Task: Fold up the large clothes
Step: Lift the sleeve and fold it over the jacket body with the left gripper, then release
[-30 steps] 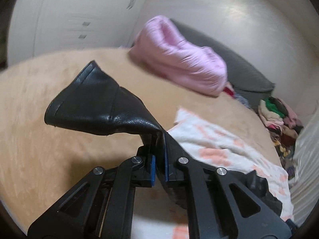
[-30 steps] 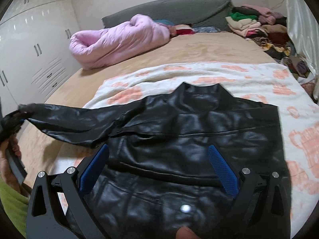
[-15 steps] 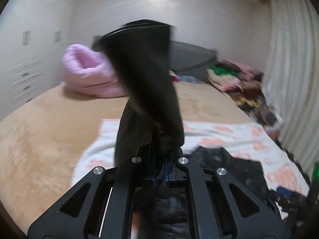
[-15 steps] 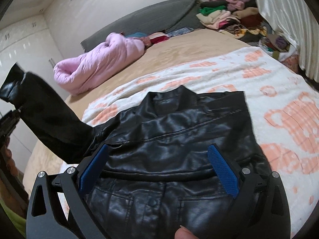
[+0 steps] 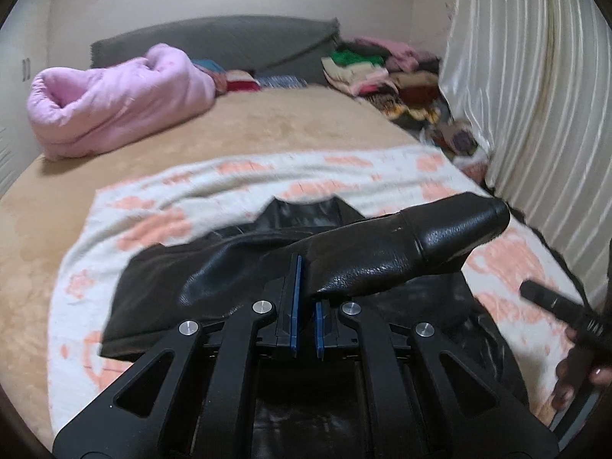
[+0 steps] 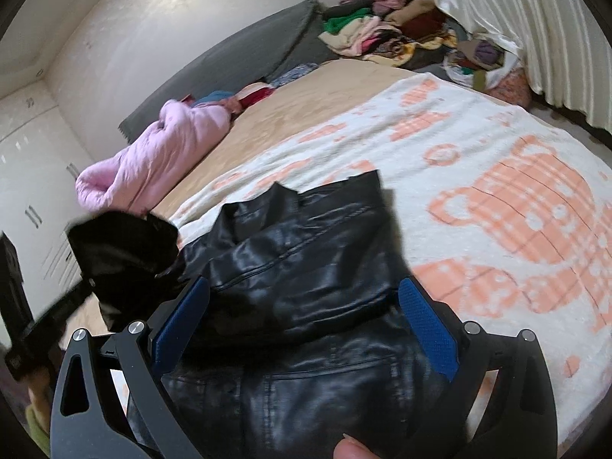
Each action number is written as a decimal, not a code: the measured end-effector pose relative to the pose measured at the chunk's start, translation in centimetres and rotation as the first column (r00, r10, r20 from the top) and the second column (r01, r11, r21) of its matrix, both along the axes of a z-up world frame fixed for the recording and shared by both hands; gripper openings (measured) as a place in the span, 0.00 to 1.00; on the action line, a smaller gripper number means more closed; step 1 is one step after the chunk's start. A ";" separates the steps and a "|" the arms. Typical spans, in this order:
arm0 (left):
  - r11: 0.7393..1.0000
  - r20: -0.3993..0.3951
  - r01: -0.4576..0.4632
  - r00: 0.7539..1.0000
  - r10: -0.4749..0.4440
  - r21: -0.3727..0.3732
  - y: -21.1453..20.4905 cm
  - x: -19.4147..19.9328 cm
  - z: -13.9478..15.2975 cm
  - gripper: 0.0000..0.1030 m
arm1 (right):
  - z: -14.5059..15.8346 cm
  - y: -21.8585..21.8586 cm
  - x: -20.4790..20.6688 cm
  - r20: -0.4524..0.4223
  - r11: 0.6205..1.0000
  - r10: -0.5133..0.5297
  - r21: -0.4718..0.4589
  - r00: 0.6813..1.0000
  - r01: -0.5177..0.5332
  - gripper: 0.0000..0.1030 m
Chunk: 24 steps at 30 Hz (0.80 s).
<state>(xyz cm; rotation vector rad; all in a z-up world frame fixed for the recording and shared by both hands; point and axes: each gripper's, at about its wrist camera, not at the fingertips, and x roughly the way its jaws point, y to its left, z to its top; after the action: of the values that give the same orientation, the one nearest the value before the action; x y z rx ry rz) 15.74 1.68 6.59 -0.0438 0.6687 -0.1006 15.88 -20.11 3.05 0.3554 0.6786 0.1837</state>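
A black leather jacket (image 6: 306, 267) lies spread on a white blanket with orange patterns (image 6: 497, 199). My left gripper (image 5: 307, 294) is shut on the jacket's sleeve (image 5: 382, 252), held over the jacket body (image 5: 153, 287) with the cuff pointing right. In the right wrist view the sleeve (image 6: 122, 252) hangs at the left. My right gripper (image 6: 302, 321) is open and empty, hovering just above the jacket's chest; its blue pads (image 6: 428, 325) straddle the leather without touching it.
A rolled pink duvet (image 5: 114, 103) lies at the back left of the tan bed (image 5: 267, 122). A grey headboard cushion (image 5: 214, 42) stands behind. A heap of clothes (image 6: 390, 26) sits at the back right beside a white curtain (image 5: 535, 95). White wardrobes (image 6: 34, 176) stand on the left.
My left gripper has swung the sleeve from far out on the left, up and over, across the jacket body to the right. My right gripper stayed open above the jacket.
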 end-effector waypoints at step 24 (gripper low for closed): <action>0.941 -0.195 0.171 0.974 -0.117 0.291 -5.3 -3.3 -10.5 0.45 | -7.6 4.8 4.8 -0.258 0.901 0.268 0.408 0.928 -0.147 0.95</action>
<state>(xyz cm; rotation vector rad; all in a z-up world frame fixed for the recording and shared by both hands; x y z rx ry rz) 12.42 -3.59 -3.91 0.2993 0.8572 -0.1348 20.64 -15.34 -4.51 0.6975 0.9963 0.4795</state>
